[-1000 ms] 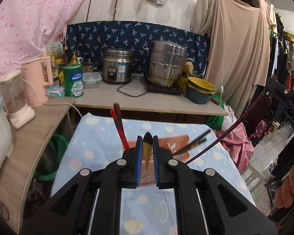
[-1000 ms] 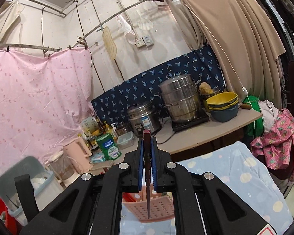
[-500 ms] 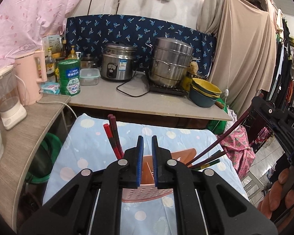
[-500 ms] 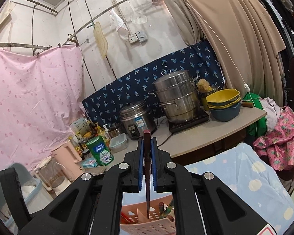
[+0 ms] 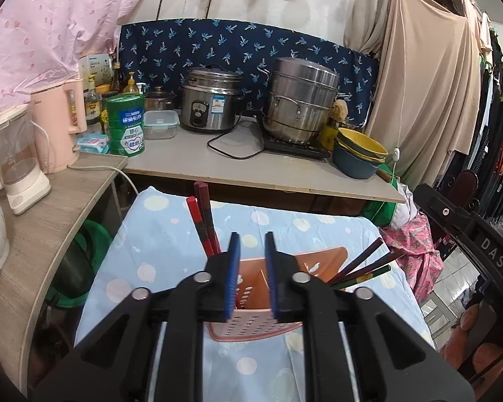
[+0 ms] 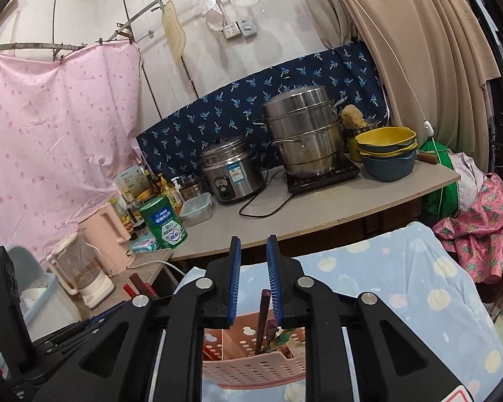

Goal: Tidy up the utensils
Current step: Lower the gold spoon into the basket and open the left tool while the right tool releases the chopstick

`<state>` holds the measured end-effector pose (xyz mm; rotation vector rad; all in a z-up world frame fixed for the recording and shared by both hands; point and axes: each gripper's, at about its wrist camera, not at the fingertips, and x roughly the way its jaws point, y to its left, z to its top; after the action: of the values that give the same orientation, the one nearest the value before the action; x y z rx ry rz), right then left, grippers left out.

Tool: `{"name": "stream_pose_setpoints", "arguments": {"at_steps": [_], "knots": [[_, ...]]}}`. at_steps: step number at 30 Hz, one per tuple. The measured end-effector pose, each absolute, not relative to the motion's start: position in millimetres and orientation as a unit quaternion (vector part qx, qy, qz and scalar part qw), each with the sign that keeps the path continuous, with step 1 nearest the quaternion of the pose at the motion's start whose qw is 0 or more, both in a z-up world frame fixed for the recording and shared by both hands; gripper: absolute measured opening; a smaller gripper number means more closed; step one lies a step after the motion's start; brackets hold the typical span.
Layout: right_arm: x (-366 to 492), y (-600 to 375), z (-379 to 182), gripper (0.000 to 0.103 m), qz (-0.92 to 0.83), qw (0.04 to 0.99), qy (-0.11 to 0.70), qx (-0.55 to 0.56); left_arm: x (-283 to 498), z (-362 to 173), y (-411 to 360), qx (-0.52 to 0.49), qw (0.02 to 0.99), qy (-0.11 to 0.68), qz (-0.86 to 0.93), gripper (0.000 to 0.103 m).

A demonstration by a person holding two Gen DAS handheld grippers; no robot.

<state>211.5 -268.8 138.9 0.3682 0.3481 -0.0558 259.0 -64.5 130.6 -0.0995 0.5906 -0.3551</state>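
Note:
A pink perforated utensil basket (image 5: 251, 328) stands on the blue dotted tablecloth (image 5: 164, 244), just below both grippers. My left gripper (image 5: 252, 244) is open and empty above it. Red and dark chopsticks (image 5: 203, 221) lean out of its left compartment, dark and green ones (image 5: 365, 269) out of its right. In the right wrist view the basket (image 6: 251, 368) holds a dark chopstick (image 6: 263, 315) that stands between the open fingers of my right gripper (image 6: 253, 248), which grips nothing.
A counter (image 5: 251, 164) behind the table carries a rice cooker (image 5: 211, 104), a steel steamer pot (image 5: 301, 100), stacked bowls (image 5: 358, 154), a green tin (image 5: 125, 124) and a pink kettle (image 5: 58, 127). A blender (image 5: 13, 154) stands on the left shelf.
Both grippers opened. The left let go of its utensil into the basket, then the right released the dark chopstick into the basket. Both cameras moved closer to the basket.

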Motion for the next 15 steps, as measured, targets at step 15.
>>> {"name": "stream_pose_setpoints", "arguments": {"at_steps": [15], "knots": [[170.7,-256.5,127.1,0.042,-0.027,0.966,0.199,0.162,235.4,119.8,-62.6,-0.038,0.942,0.295,-0.157,0.046]]}}
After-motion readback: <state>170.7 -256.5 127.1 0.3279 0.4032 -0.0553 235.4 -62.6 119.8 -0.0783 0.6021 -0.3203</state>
